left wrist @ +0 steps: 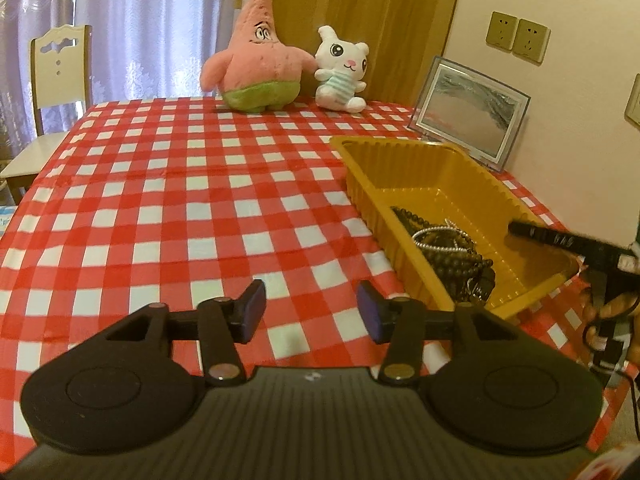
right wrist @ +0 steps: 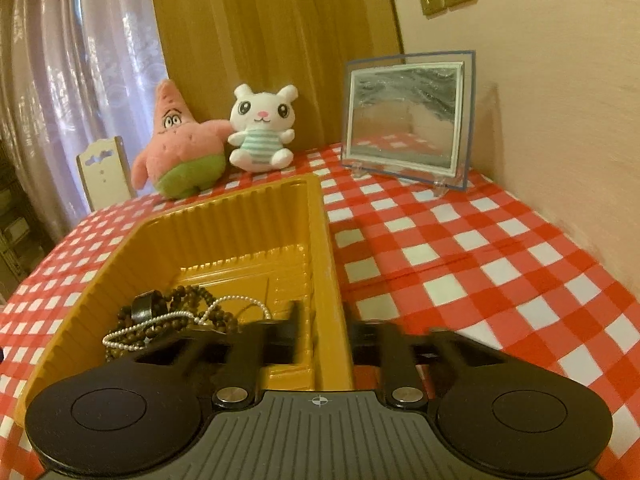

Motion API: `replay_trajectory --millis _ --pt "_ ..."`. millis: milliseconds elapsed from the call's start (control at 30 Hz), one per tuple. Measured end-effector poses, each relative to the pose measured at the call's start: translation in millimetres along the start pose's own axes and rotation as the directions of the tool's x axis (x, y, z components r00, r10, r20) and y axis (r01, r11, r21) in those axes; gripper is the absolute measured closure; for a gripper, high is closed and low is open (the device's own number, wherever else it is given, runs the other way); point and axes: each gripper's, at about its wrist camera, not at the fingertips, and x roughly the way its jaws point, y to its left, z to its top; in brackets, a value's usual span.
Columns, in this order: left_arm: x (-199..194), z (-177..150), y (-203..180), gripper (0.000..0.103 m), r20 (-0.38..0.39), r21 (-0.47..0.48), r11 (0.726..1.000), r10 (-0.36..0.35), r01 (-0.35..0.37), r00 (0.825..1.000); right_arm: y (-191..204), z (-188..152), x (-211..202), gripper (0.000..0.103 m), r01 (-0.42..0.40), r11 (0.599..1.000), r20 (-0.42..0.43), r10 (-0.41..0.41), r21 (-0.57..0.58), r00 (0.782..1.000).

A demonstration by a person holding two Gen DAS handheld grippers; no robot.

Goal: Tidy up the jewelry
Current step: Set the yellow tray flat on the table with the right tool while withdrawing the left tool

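Observation:
A yellow plastic tray stands on the red-and-white checked table, and it also shows in the right wrist view. In it lies a heap of jewelry: dark bead strings, a pearl strand and a dark ring. My left gripper is open and empty, low over the cloth just left of the tray. My right gripper is open and empty, its fingers straddling the tray's right wall near the front; it also shows in the left wrist view.
A pink star plush and a white bunny plush sit at the table's far edge. A framed sand picture stands behind the tray by the wall. A chair stands at the far left.

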Motion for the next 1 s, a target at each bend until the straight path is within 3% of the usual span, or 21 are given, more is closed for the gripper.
replay_trajectory --millis 33,233,300,467,600,733,900,1000 --pt "-1 -2 -1 0.051 -0.001 0.002 1.0 0.004 -0.004 1.0 -3 2 -6 0.03 0.006 1.0 0.042 -0.006 0.009 0.999" --pt "-13 -12 -7 0.037 0.007 0.013 0.999 0.031 -0.031 1.0 -4 20 -39 0.029 0.083 0.996 0.078 -0.086 0.043 0.993" --pt "-18 -16 -12 0.028 0.015 0.025 0.997 0.066 -0.066 0.998 4 21 -58 0.029 0.1 0.993 0.097 -0.105 0.059 0.99" --pt "-37 -25 -21 0.019 0.042 0.049 0.993 0.106 -0.108 0.993 39 12 -101 0.028 0.11 0.992 0.094 -0.116 0.065 0.989" --pt "-56 -30 -27 0.013 0.061 0.055 0.99 0.126 -0.129 0.99 73 -3 -126 0.022 0.105 0.993 0.039 -0.107 0.052 0.993" --pt "-81 -39 -32 0.011 0.091 0.053 0.988 0.141 -0.146 0.986 94 -14 -142 0.021 0.097 0.992 -0.072 -0.091 0.081 0.993" --pt "-100 -51 -35 0.011 0.073 0.06 0.988 0.137 -0.141 0.988 104 -28 -156 0.021 0.052 0.992 -0.187 -0.03 0.113 0.982" --pt "-108 -61 -37 0.011 0.052 0.057 0.99 0.13 -0.133 0.99 116 -45 -163 0.021 0.049 0.997 -0.22 -0.035 0.057 0.975"
